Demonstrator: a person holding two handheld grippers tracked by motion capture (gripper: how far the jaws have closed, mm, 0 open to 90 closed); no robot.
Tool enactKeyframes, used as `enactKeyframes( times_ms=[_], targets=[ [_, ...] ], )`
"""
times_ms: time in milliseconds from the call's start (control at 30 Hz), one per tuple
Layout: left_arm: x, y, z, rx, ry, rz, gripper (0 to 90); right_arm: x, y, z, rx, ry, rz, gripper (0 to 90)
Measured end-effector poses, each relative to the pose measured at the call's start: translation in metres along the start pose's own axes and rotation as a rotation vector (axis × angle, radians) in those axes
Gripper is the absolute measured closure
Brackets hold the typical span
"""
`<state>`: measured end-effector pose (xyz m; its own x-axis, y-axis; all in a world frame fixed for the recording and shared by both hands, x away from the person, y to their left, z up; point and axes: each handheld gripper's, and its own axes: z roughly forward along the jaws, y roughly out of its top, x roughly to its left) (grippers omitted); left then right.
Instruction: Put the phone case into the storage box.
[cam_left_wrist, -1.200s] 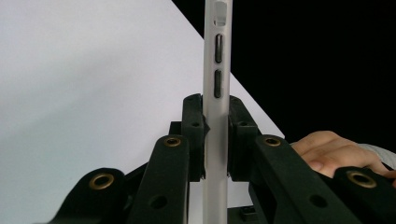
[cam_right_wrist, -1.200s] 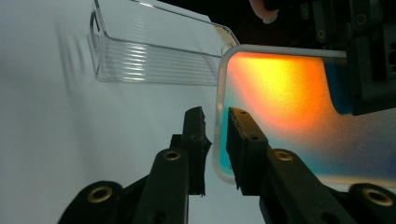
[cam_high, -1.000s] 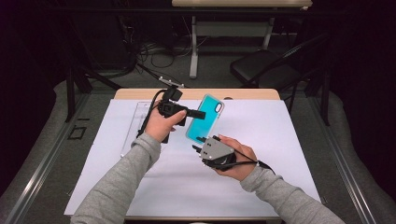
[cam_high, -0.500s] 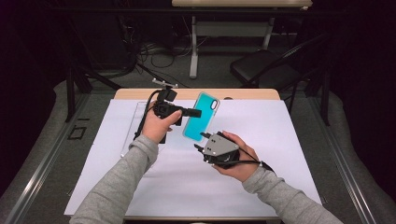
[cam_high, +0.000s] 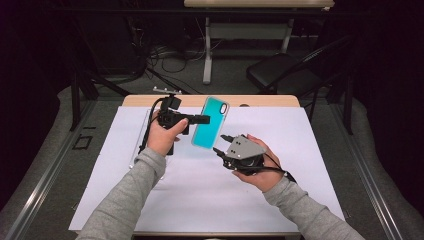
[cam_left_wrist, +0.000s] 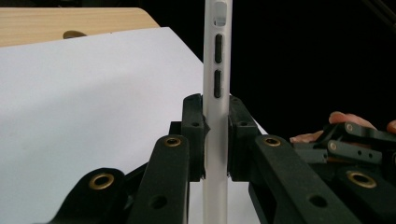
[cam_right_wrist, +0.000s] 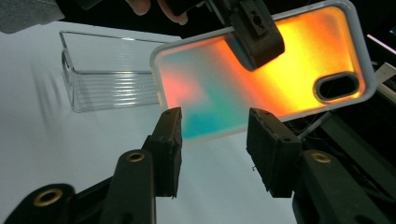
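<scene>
With the phone case (cam_high: 210, 122) clamped only by our left hand-held gripper (cam_high: 201, 119) at mid-frame and the right hand-held gripper (cam_right_wrist: 215, 140) just opening, empty, we risk it pivoting loose.

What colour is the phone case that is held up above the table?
The phone case looks teal in the high view; the right gripper view shows orange too.

An iridescent phone case (cam_right_wrist: 261, 74) is seen at upper right, beyond the right gripper (cam_right_wrist: 214, 149), whose jaws have just been opening.

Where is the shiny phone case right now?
In the high view the phone case is held up over the far middle of the white sheet, pinched by the left tongs, with the right tongs just below it.
</scene>
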<state>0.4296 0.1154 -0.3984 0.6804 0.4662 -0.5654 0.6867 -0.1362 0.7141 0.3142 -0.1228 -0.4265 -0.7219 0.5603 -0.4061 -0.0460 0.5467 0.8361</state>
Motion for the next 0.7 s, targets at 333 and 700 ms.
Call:
enactKeyframes(
  times_ms=[333, 700],
  targets=[
    [-0.001, -0.005, -0.008, -0.036, -0.010, 0.018, 81.3, -0.010, -0.003, 0.001, -0.007, 0.010, 0.088, 47.5],
    [-0.005, -0.007, -0.015, -0.073, -0.006, 0.046, 81.2, -0.024, -0.005, 0.004, -0.016, 0.040, 0.234, 39.3]
  ],
)
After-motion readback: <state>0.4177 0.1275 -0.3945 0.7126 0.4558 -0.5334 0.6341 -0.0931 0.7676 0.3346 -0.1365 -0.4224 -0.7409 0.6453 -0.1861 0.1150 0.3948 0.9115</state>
